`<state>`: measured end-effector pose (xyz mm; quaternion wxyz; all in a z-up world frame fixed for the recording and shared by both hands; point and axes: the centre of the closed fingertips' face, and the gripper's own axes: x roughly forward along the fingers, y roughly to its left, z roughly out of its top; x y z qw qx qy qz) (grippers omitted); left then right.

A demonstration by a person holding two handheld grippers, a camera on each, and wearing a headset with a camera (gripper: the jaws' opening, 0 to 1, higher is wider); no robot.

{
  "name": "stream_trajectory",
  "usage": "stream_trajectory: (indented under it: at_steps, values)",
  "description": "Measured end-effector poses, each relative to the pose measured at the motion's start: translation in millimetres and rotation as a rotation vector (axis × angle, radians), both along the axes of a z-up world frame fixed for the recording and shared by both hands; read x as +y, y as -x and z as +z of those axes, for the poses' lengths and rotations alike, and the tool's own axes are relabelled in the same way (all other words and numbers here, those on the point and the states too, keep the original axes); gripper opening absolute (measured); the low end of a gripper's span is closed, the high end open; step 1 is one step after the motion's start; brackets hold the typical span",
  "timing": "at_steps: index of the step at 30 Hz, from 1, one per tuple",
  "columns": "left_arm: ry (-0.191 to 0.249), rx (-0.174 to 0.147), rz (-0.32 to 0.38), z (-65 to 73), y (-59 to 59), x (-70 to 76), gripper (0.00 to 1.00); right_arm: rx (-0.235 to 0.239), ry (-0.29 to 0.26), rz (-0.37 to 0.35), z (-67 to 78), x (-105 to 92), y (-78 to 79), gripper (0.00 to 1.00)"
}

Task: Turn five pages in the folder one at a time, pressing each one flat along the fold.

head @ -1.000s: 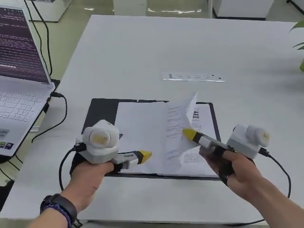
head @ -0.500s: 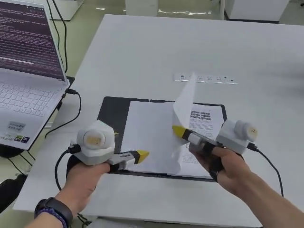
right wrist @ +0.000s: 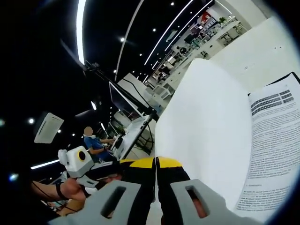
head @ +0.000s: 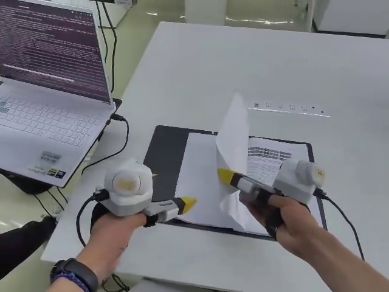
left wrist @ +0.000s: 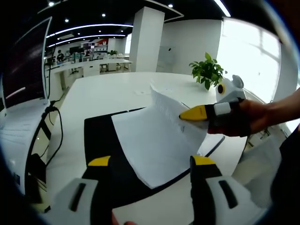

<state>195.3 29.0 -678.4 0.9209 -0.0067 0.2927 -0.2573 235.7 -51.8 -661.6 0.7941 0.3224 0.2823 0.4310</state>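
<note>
A black folder [head: 165,159] lies open on the white table, with a white sheet [head: 200,182] on its left half and a printed page [head: 276,159] on the right. My right gripper [head: 226,176] is shut on the lower edge of one page [head: 233,137] and holds it nearly upright over the fold. In the right gripper view the jaws meet at the gripper [right wrist: 156,163] in front of the raised page [right wrist: 201,117]. My left gripper [head: 185,204] hovers open at the folder's front edge; in its own view the gripper [left wrist: 151,161] has nothing between its jaws above the folder [left wrist: 101,140].
An open laptop [head: 48,91] sits on a lower surface to the left, with a cable [head: 118,143] running to the table's left edge. A socket strip [head: 289,109] lies behind the folder. A potted plant [left wrist: 208,72] stands far off.
The right gripper has swung the held page from leaning right to nearly upright over the fold. The left gripper keeps its place at the folder's front edge; the head camera has shifted.
</note>
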Motion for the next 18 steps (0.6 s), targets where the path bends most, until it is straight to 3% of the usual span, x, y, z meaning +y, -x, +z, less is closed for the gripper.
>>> stream_trajectory:
  at_steps: [10, 18]
  values:
    - [0.003, 0.019, 0.047, -5.6, 13.7, 24.1, 0.66, 0.06, 0.021, 0.038, -24.1, 24.4, 7.9, 0.0]
    - [0.011, 0.031, 0.085, -8.6, 18.5, 33.9, 0.65, 0.109, 0.044, 0.067, -44.2, 39.0, 3.0, 0.0]
